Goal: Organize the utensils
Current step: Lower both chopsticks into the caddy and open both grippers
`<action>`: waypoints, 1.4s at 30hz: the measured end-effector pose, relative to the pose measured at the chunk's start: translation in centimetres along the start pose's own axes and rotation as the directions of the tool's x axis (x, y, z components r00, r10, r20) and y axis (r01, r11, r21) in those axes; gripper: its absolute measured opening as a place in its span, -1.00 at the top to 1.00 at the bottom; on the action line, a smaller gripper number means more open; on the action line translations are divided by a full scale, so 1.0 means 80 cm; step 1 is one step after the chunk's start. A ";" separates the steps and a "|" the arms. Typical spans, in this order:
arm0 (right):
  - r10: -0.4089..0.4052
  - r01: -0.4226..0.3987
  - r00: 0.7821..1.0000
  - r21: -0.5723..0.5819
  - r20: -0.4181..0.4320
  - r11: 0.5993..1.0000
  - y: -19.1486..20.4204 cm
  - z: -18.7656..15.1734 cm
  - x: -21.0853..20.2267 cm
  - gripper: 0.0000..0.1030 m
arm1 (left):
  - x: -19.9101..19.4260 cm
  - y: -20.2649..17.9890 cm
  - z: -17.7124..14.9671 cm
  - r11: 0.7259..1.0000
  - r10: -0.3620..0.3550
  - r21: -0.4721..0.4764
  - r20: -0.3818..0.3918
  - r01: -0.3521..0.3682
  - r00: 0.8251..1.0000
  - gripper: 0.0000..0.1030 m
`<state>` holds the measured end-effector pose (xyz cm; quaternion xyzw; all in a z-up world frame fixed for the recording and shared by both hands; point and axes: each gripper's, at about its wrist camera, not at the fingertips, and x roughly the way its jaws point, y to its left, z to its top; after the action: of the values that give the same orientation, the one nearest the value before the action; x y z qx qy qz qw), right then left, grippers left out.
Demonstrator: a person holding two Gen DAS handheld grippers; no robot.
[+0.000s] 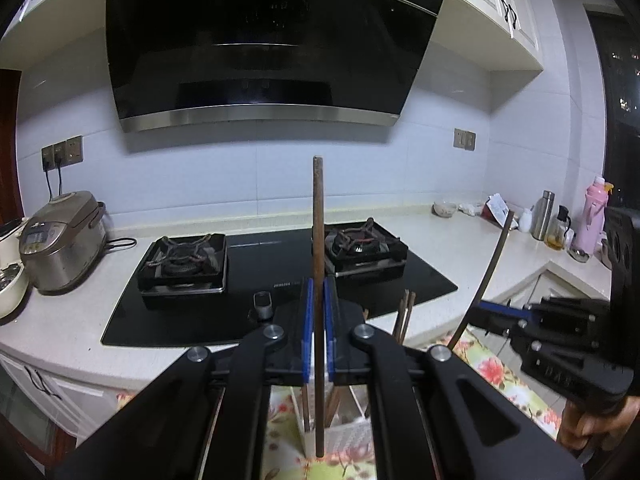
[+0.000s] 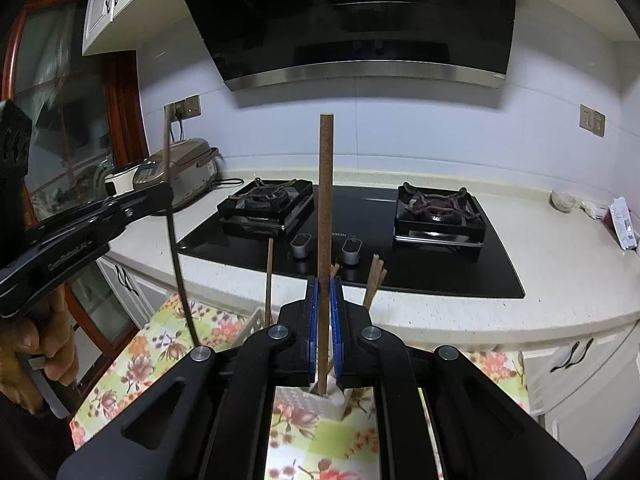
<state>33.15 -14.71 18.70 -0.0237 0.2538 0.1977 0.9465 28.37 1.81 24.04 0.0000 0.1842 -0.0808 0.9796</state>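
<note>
No legible text: gripper body point(image 2: 60, 256) lettering and hob point(image 2: 344, 236) marking blurred.

A pale speckled counter point(image 1: 440, 240) runs along a white tiled wall point(image 1: 240, 176) and turns a corner to the right, carrying a black glass hob point(image 1: 256, 276) with two gas burners beneath a slanted black range hood point(image 1: 264, 40). White cabinets point(image 1: 496, 0) hang above, wall sockets point(image 1: 62, 152) sit at the left near a rice cooker point(image 1: 60, 240), and bottles point(image 1: 568, 220) cluster by a dark night window point(image 1: 620, 80). A wood-framed glass door point(image 2: 60, 100) stands at far left.
</note>
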 end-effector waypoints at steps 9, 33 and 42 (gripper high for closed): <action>0.009 -0.009 1.000 0.013 -0.026 1.000 0.004 0.004 0.039 0.85 | 0.050 0.003 -0.002 1.000 -0.008 -0.020 0.002 0.008 1.000 0.90; 0.016 -0.010 0.990 0.038 -0.143 0.999 0.005 -0.033 0.119 0.85 | 0.142 0.014 -0.088 0.998 0.026 -0.045 -0.106 -0.031 0.994 0.89; -0.026 0.038 0.976 0.052 -0.214 0.998 -0.006 -0.050 0.144 0.74 | 0.170 0.009 -0.112 0.999 0.022 -0.019 -0.210 -0.027 0.977 0.49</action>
<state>40.58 -11.57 9.57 -0.0227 0.3589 0.1717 0.9172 37.77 0.61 10.76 0.0000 0.2874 -0.0661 0.9555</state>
